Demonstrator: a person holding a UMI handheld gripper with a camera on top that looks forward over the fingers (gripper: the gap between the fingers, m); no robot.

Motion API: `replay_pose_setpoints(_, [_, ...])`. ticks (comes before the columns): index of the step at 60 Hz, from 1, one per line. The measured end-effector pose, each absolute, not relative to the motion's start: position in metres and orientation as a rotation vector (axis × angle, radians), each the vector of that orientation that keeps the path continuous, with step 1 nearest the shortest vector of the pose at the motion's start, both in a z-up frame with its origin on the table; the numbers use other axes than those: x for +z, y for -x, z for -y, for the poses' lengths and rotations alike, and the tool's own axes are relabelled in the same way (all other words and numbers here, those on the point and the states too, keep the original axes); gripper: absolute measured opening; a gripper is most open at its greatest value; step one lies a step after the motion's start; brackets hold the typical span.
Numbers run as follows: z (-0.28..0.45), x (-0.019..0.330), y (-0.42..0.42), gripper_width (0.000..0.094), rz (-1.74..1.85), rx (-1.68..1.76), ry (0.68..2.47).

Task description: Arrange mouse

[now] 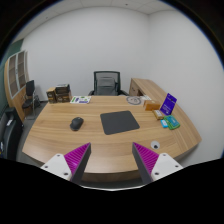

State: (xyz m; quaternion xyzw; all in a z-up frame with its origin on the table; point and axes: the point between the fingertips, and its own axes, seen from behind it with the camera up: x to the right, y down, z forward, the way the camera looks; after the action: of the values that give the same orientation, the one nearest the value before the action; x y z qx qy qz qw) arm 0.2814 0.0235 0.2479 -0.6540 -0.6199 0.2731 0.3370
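Note:
A dark mouse [76,123] lies on the wooden desk [60,140], left of a dark grey mouse pad [119,122]. Both are well beyond my fingers. My gripper [112,158] is open and empty above the desk's near edge. Its two fingers [75,159] with magenta pads stand wide apart with nothing between them.
A black office chair [105,83] stands behind the desk. A small laptop with a purple screen [168,102] and a teal box [170,122] sit at the right. Boxes and papers [62,96] lie at the back left. A shelf [16,75] stands at the left wall.

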Motion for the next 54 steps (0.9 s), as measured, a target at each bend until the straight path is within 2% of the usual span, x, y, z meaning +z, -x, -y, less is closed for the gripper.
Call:
replay_pose_setpoints(16, [0.0, 0.224, -0.263, 0.086, 1.663, 0.737, 1.715])
replay_pose_setpoints(43, [0.124, 0.19, -0.203, 0.0861, 1.728, 0.833, 1.695])
replay_pose_setpoints(54, [0.169, 0.16, -0.169, 0.0862, 1.741, 0.829, 1.696])
